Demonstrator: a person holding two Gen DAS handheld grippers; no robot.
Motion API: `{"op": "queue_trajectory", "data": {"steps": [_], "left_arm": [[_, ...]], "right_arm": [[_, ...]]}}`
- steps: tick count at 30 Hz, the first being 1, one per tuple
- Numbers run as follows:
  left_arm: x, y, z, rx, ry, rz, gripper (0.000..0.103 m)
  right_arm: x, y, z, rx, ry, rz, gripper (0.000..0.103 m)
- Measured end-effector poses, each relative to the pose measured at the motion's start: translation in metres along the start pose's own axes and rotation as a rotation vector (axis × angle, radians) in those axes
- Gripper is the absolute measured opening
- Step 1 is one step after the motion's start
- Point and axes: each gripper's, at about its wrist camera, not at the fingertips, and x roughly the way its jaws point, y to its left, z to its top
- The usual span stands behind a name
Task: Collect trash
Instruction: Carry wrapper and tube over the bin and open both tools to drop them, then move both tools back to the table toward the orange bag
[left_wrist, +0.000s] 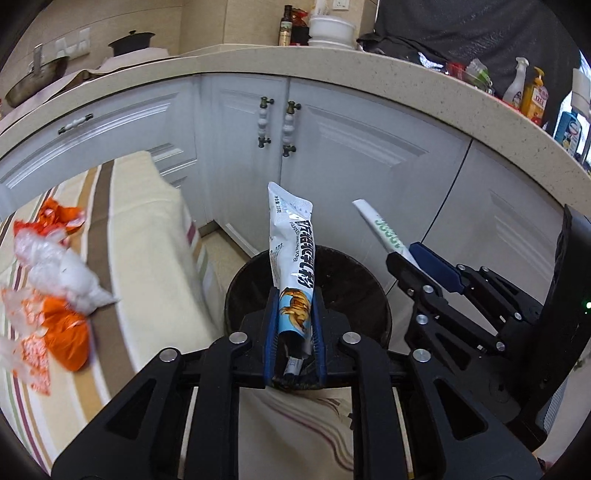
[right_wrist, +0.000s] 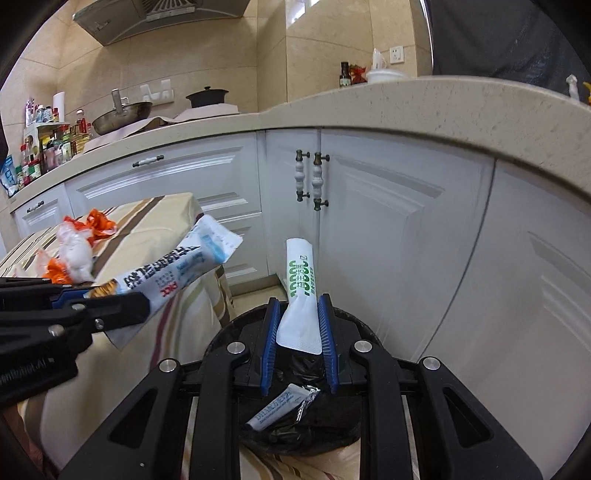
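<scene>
In the left wrist view the left gripper (left_wrist: 294, 306) had its blue-padded jaws closed on a blue-and-white snack wrapper (left_wrist: 291, 251), which stood upright over a dark trash bin (left_wrist: 347, 280). To its right the right gripper (left_wrist: 410, 254) pinched a white sachet with green print (left_wrist: 380, 229). On the striped tabletop (left_wrist: 147, 236) at left lay orange and white wrappers (left_wrist: 55, 273), blurred. White cabinet doors (left_wrist: 351, 147) stood behind.

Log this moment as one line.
left gripper: shut on blue sachet | right gripper: shut on white packet | both over bin
</scene>
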Motion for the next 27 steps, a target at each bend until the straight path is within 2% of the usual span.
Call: {"op": "queue_trajectory", "data": {"steps": [3, 6, 7, 9, 14, 18, 27], "left_arm": [[0.019, -0.005, 0.007, -0.002, 0.03, 0.011, 0.022], [0.028, -0.004, 0.009, -0.027, 0.055, 0.007, 0.029], [0.027, -0.002, 0.008, -0.034, 0.059, 0.003, 0.038], [0.023, 0.003, 0.007, -0.054, 0.05, 0.005, 0.046], [0.005, 0.019, 0.005, -0.081, 0.022, 0.01, 0.048], [-0.02, 0.037, -0.003, -0.093, -0.021, 0.047, 0.052], [-0.085, 0.111, -0.031, -0.172, -0.09, 0.21, 0.053]], "right_arm": [[0.013, -0.011, 0.001, 0.029, 0.002, -0.009, 0.042], [0.019, -0.017, 0.0, 0.049, 0.01, -0.018, 0.043], [0.019, -0.018, -0.001, 0.052, 0.013, -0.02, 0.043], [0.018, -0.018, -0.002, 0.056, 0.018, -0.022, 0.045], [0.013, -0.006, -0.001, 0.05, 0.031, 0.001, 0.047], [0.002, 0.015, 0.006, 0.028, 0.014, 0.042, 0.049], [-0.015, 0.084, 0.019, -0.047, -0.009, 0.192, 0.051]]}}
